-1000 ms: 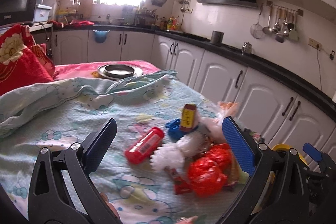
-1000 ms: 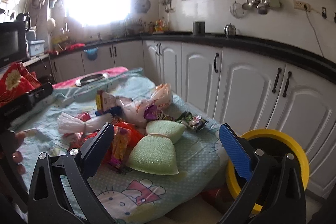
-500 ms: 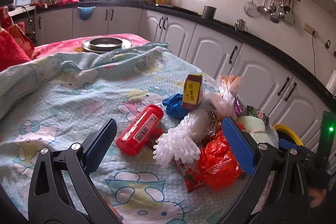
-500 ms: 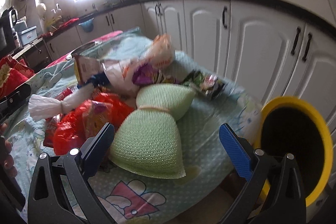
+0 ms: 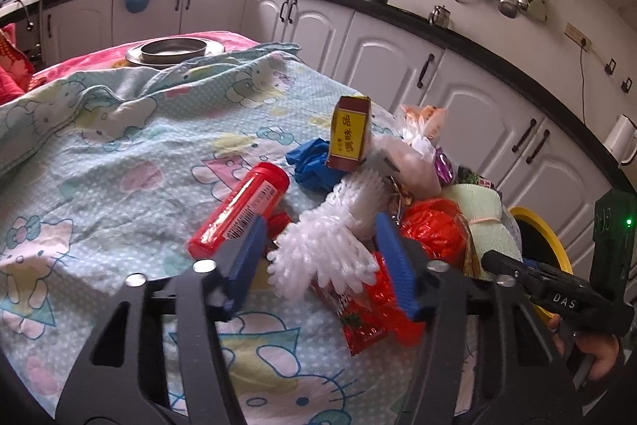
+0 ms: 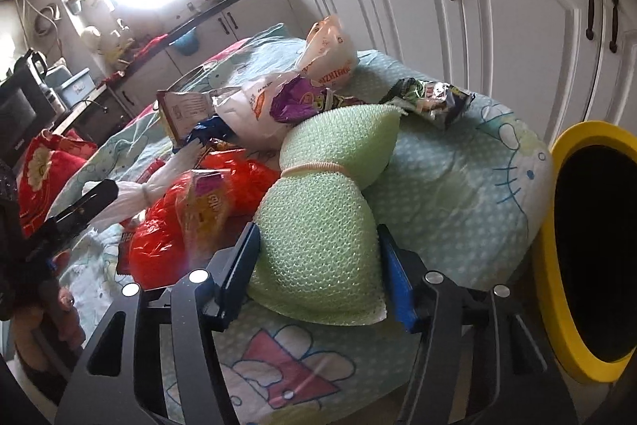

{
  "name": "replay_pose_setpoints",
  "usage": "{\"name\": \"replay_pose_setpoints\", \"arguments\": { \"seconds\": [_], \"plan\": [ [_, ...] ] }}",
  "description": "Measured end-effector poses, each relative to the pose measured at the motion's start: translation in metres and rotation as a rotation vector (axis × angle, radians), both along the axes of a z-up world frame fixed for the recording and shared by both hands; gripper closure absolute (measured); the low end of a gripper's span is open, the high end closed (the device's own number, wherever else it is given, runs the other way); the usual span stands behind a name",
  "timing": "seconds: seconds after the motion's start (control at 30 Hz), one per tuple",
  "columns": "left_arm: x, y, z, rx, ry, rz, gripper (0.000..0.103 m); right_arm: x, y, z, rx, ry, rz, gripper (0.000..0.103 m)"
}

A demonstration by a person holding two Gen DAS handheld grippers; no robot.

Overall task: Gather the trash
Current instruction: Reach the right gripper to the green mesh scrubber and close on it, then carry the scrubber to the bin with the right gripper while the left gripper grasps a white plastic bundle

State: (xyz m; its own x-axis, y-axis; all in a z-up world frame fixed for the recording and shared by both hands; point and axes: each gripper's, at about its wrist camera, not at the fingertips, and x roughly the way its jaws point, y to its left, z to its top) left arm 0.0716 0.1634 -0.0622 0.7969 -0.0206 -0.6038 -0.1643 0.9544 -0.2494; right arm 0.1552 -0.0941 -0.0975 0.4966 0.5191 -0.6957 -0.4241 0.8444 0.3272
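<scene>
Green foam net [image 6: 318, 226]: on the bench near the yellow bin [image 6: 557, 210].
Right tool [image 6: 318, 265]: squeezing the green foam net.
White foam net [image 5: 330, 245]: in the trash pile, beside the red bottle [image 5: 239, 214].
Left tool [image 5: 322, 257]: squeezing the white foam net.

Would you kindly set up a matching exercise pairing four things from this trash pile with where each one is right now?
Things:
1. white foam net
2. green foam net
3. red bottle
4. yellow-rimmed bin

Places:
A. lying on the bedsheet, left of the pile
B. between the fingers of the right gripper
C. beyond the table edge, on the right
D. between the fingers of the left gripper

Pairs: 1-D, 2-B, 3-A, 4-C
</scene>
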Motion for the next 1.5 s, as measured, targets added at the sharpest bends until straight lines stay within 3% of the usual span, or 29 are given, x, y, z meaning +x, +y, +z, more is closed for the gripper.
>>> {"name": "replay_pose_setpoints", "arguments": {
  "seconds": [0.1, 0.2, 0.37, 1.03, 1.5],
  "plan": [
    [-0.002, -0.003, 0.001, 0.013, 0.001, -0.014, 0.082, -0.003, -0.002, 0.002, 0.006, -0.001, 0.000, 0.054],
    [-0.004, -0.002, 0.005, 0.010, -0.009, -0.024, 0.089, -0.007, -0.005, 0.007, 0.015, -0.015, 0.003, 0.062],
    [-0.012, 0.000, 0.019, 0.023, -0.058, -0.019, 0.091, -0.016, -0.008, 0.019, 0.017, -0.063, 0.012, 0.068],
    [-0.022, -0.055, 0.094, 0.101, -0.251, -0.094, 0.092, -0.036, -0.058, 0.068, 0.092, -0.192, -0.027, 0.069],
    [0.000, -0.092, 0.089, 0.057, -0.251, -0.164, 0.092, -0.051, -0.060, 0.033, 0.073, 0.038, 0.097, 0.069]
  ]
}}
